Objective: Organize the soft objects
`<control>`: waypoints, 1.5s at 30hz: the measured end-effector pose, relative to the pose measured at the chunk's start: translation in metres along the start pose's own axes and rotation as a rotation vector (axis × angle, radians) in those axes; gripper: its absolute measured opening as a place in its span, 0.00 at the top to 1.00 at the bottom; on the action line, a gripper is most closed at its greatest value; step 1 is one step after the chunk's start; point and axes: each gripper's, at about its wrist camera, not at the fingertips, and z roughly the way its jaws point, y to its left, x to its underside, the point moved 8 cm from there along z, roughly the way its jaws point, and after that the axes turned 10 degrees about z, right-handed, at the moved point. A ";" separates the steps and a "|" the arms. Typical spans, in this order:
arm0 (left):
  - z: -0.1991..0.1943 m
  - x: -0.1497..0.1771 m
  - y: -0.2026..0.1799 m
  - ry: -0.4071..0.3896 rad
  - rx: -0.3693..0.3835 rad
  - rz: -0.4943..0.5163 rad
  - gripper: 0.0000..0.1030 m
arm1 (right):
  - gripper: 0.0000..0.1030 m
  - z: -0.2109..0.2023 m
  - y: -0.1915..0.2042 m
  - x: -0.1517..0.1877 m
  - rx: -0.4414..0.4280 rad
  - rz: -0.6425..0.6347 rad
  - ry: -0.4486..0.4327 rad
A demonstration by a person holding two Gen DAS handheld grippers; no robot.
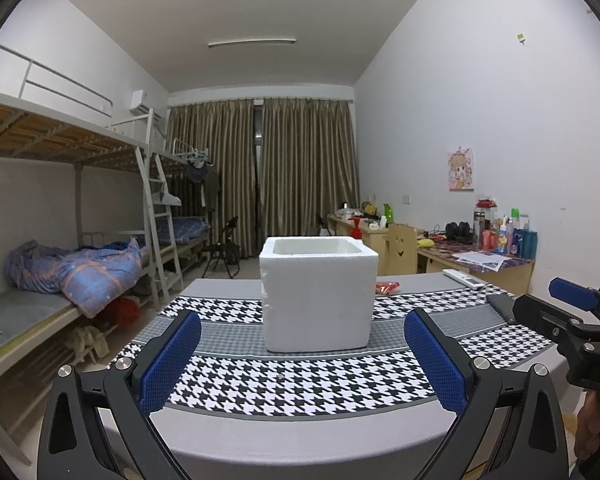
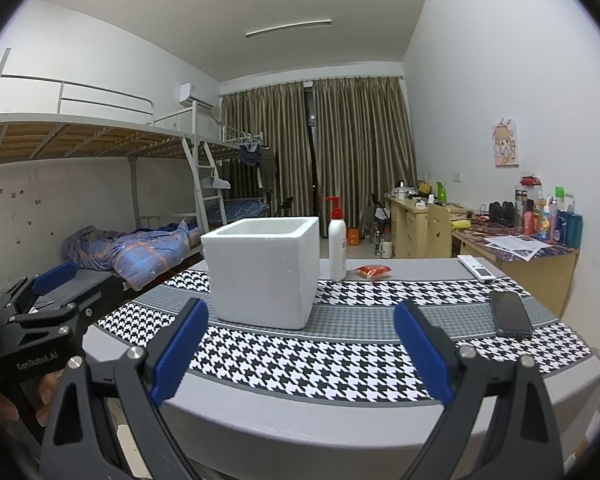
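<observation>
A white foam box [image 1: 318,294] stands open-topped on the table with the houndstooth cloth [image 1: 292,384]; it also shows in the right wrist view [image 2: 262,270]. A small red-orange soft packet [image 2: 373,271] lies behind the box to its right, partly hidden in the left wrist view [image 1: 386,288]. My left gripper [image 1: 302,364] is open and empty, short of the box at the table's near edge. My right gripper [image 2: 300,348] is open and empty, also near the front edge, to the right of the left one.
A white pump bottle with a red top [image 2: 337,246] stands right behind the box. A dark phone [image 2: 510,314] and a white remote [image 2: 476,268] lie at the table's right. Bunk beds stand left, desks with clutter right.
</observation>
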 end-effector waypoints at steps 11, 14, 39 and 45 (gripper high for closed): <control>-0.006 0.001 0.002 -0.017 -0.023 0.010 0.01 | 0.07 -0.005 0.000 0.001 0.008 -0.004 -0.009; -0.008 0.001 0.003 -0.024 -0.028 0.011 0.01 | 0.07 -0.007 0.002 0.002 0.008 -0.008 -0.014; -0.029 -0.003 0.007 -0.066 -0.044 0.024 0.01 | 0.03 -0.019 0.003 0.001 0.008 -0.025 -0.049; -0.030 -0.002 0.007 -0.063 -0.046 0.025 0.01 | 0.01 -0.018 0.006 0.002 -0.003 -0.037 -0.049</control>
